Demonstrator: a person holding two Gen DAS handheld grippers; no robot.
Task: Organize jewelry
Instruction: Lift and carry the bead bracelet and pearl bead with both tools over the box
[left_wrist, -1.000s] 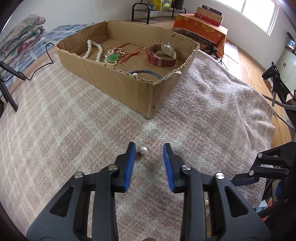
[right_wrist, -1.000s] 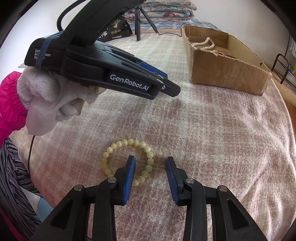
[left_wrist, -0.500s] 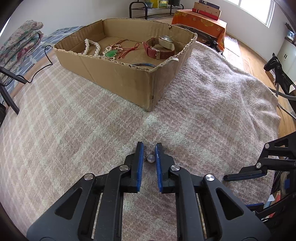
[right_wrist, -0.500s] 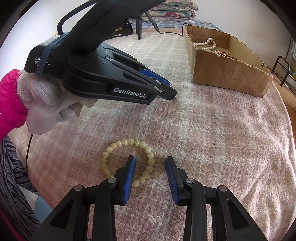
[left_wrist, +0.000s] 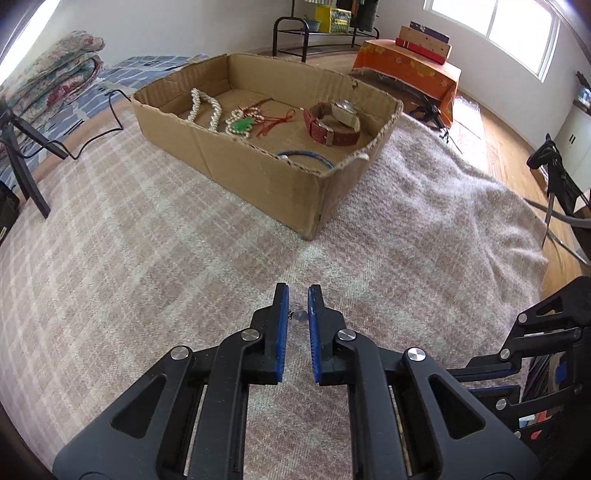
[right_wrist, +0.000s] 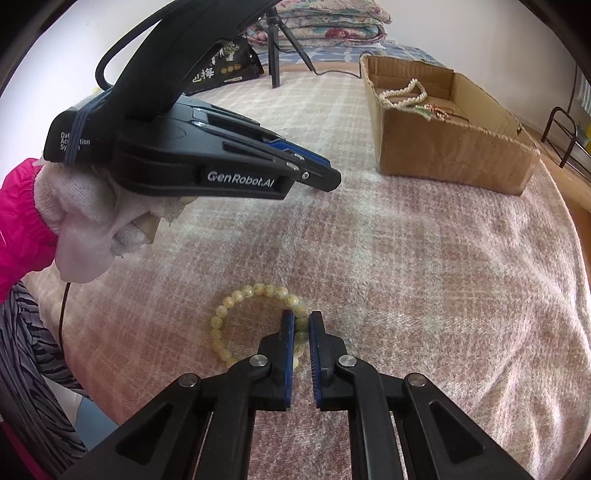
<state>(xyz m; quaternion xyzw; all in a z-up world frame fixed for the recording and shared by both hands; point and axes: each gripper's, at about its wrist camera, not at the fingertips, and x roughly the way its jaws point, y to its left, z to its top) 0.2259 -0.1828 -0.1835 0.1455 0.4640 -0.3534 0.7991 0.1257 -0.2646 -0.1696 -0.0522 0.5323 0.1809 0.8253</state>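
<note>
- Left gripper (left_wrist: 298, 316), low centre of its frame, pinches a pearl earring (left_wrist: 300, 316) between nearly closed fingers.
- Right gripper (right_wrist: 301, 334), bottom centre, clamps a yellow bead bracelet (right_wrist: 255, 291) on the blanket (right_wrist: 424, 277).
- Cardboard box (right_wrist: 454, 158) sits upper right.

The left hand-held gripper (left_wrist: 298, 300), whose blue pads stood wide apart a second ago with the pearl earring (left_wrist: 300, 316) lying loose on the blanket (left_wrist: 147, 258) near the left pad, has since narrowed onto that earring and now pinches it, raised off the blanket. The right hand-held gripper (right_wrist: 301, 324), open half a second ago with one pad inside the yellow bead bracelet (right_wrist: 255, 317), has closed its pads on the near-right stretch of beads.
</note>
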